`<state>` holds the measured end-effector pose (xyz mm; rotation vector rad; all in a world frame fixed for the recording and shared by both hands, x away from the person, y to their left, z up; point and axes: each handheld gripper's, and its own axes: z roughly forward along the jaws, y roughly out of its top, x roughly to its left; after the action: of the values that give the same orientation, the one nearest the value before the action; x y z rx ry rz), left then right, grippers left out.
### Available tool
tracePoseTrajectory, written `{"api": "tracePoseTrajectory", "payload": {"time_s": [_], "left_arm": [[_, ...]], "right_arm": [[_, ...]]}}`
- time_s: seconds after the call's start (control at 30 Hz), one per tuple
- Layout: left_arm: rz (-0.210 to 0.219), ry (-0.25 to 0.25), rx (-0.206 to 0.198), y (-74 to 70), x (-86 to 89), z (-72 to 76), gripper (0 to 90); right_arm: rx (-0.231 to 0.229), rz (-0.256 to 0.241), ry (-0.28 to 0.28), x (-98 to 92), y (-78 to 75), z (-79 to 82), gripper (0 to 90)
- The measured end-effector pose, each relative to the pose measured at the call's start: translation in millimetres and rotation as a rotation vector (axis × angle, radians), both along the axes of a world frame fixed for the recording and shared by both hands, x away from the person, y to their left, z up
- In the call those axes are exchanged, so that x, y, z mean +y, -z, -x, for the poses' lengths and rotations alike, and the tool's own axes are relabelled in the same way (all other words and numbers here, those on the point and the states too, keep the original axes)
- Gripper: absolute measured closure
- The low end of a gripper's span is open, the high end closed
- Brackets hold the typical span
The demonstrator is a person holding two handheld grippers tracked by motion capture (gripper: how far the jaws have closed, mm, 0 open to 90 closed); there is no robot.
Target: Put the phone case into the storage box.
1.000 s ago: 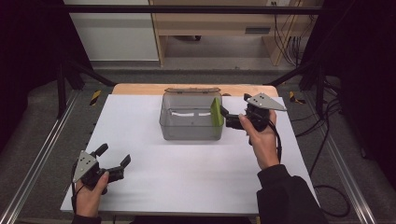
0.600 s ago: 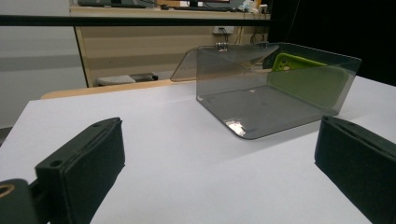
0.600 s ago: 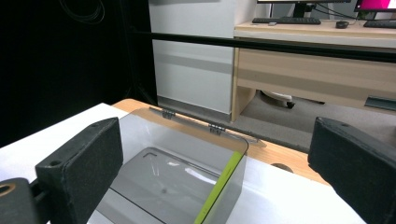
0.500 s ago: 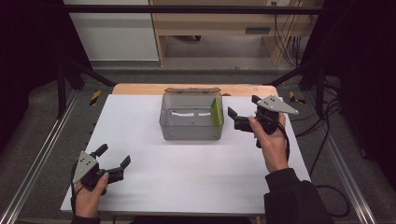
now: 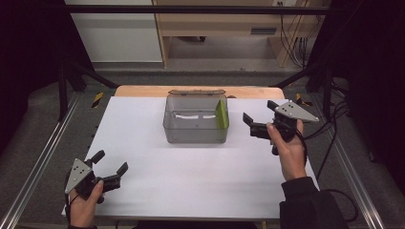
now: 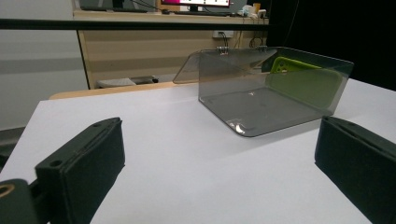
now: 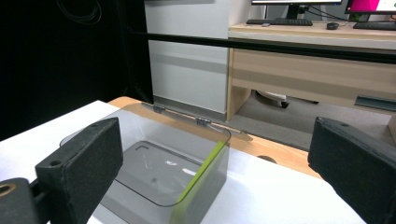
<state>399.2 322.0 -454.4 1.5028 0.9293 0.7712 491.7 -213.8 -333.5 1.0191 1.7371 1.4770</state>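
Smoke-grey clear plastic box [image 5: 196,123] stands near the far edge of the white table [image 5: 200,181], its hinged lid [image 5: 196,92] folded back behind it. Inside, a green flat piece [image 5: 221,114] leans upright against the box's right wall. The right tool [image 5: 258,123] hangs just to the right of the box, close to that wall but not touching it, with its jaws spread wide and nothing between them; the person's right hand [image 5: 289,148] grips it from behind. In the right gripper view the box [image 7: 159,177] lies low between the two jaws, and the green piece [image 7: 198,179] shows edge-on at the box's nearer corner. The left tool [image 5: 111,171] sits well apart from the box, toward the near left corner of the table, its jaws also wide open and holding nothing. From the left gripper view the box [image 6: 266,93] appears ahead and to the right, with bare table between it and the jaws.
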Motion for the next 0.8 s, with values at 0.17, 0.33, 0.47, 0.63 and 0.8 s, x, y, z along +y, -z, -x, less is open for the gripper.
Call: {"api": "tracePoseTrajectory", "payload": {"time_s": [0.17, 0.33, 0.47, 0.63, 0.8], "left_arm": [[0.011, 0.001, 0.001, 0.4, 2.8, 2.6, 1.5], [0.011, 0.003, 0.0, 0.5, 2.9, 2.9, 1.5], [0.011, 0.004, 0.0, 0.5, 2.4, 2.9, 1.5], [0.011, 0.009, 0.002, 0.7, 1.9, 2.9, 1.5], [0.011, 0.012, 0.002, 0.9, 1.7, 2.8, 1.5]], "right_arm": [[-0.002, 0.002, 0.005, -8.7, 0.4, 4.9, 3.6], [-0.007, 0.007, 0.014, -17.6, 2.0, 11.0, 3.5], [-0.005, 0.002, 0.021, -24.2, 2.8, 15.2, 3.5], [-0.002, 0.0, 0.019, -30.3, 3.3, 19.6, 3.4], [0.0, 0.005, 0.024, -37.5, 5.9, 25.1, 3.4]]}}
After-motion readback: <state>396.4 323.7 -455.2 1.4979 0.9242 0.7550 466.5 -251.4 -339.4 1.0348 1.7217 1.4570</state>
